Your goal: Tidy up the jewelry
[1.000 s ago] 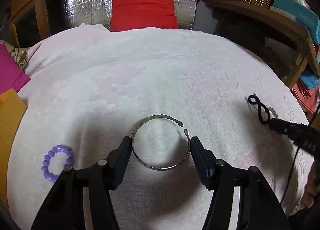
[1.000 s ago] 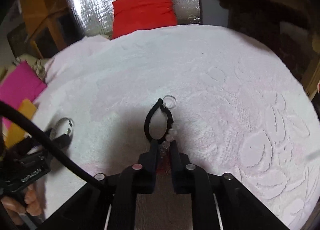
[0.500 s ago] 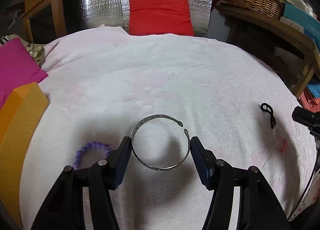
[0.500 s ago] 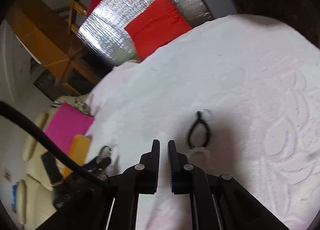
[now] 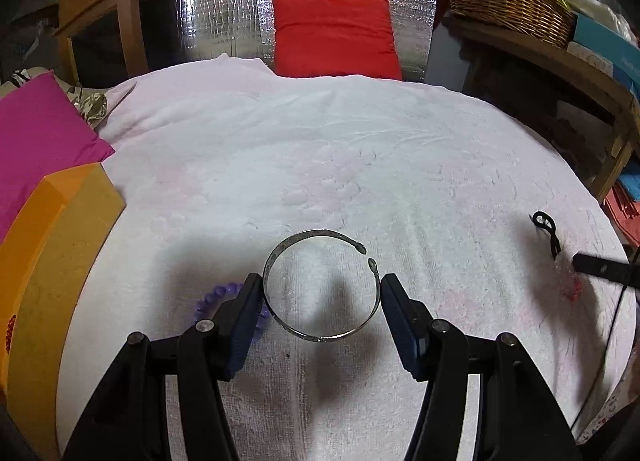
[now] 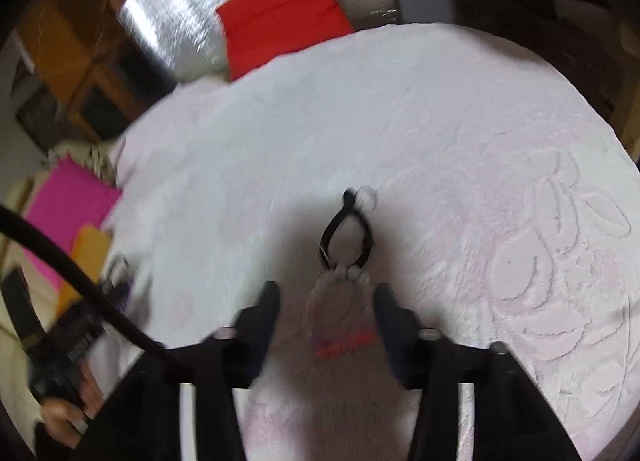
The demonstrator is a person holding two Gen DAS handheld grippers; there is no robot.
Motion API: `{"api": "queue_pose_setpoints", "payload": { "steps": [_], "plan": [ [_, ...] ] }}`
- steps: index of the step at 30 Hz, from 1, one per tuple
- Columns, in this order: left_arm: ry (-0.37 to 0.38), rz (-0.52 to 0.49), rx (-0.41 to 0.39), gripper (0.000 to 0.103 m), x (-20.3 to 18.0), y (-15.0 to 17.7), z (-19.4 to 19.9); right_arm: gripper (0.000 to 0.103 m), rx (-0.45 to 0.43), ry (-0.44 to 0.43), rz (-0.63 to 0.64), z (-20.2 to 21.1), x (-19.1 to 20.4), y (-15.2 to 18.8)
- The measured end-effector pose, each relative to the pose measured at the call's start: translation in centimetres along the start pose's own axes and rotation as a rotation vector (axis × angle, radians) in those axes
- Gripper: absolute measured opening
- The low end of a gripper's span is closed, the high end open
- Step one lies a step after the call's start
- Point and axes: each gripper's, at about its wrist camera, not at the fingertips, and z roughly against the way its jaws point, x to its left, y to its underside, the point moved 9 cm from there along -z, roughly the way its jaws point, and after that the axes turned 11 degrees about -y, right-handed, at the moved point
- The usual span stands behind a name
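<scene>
Your left claw point(image 5: 322, 295) is clamped across the silver bangle point(image 5: 321, 285), its gap toward the upper right, above the white-covered surface point(image 5: 360, 149); the purple bead bracelet point(image 5: 218, 299) lies just left. Your right claw point(image 6: 326, 299) stands apart, the black-cord pendant point(image 6: 346, 233) dead ahead, long axis in line with the fingers.

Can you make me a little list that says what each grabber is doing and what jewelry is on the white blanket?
left gripper: closed on the silver bangle, one finger on each side
right gripper: open, nothing held
black cord piece: on the white blanket, just ahead of the right gripper, clear beads at its near end
purple bead bracelet: partly hidden behind the left gripper's finger
sharpness: right view blurred
</scene>
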Motion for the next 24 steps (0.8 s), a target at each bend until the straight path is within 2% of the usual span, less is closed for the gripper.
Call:
{"api": "queue_pose_setpoints", "payload": {
  "steps": [5,6,8,9,11,12,13,18,21,24],
  "plan": [
    [0.001,-0.031,-0.022,0.062,-0.8,0.0,0.6,0.054,0.039,0.121,0.086,-2.3,-0.3,0.7],
    [-0.004,-0.042,-0.028,0.062,-1.0,0.0,0.7,0.050,0.029,0.141,0.111,-2.3,-0.3,0.7],
    [-0.013,-0.057,-0.039,0.062,-1.1,-0.1,0.9,0.020,0.029,0.185,0.178,-2.4,0.1,0.7],
    [-0.017,-0.062,-0.044,0.062,-1.1,-0.1,1.1,0.015,0.030,0.182,0.187,-2.4,0.3,0.6],
    [-0.018,-0.061,-0.047,0.062,-1.0,-0.2,1.2,0.015,0.025,0.178,0.203,-2.2,0.8,0.7],
    [-0.019,-0.057,-0.049,0.062,-0.8,-0.2,1.3,0.011,0.024,0.177,0.215,-2.1,1.1,0.8],
    [-0.019,-0.054,-0.050,0.062,-0.7,-0.2,1.3,0.008,0.025,0.164,0.221,-2.0,1.4,1.0],
    [-0.022,-0.032,-0.052,0.062,0.1,-0.3,1.5,0.008,-0.026,0.006,0.220,-0.6,4.4,0.6],
    [-0.021,-0.023,-0.057,0.062,0.5,-0.4,1.7,0.008,-0.039,-0.115,0.177,0.0,6.0,0.5],
    [-0.026,-0.012,-0.066,0.062,1.2,-0.5,2.0,0.008,-0.063,-0.194,0.149,0.6,7.2,0.0]
  ]
}}
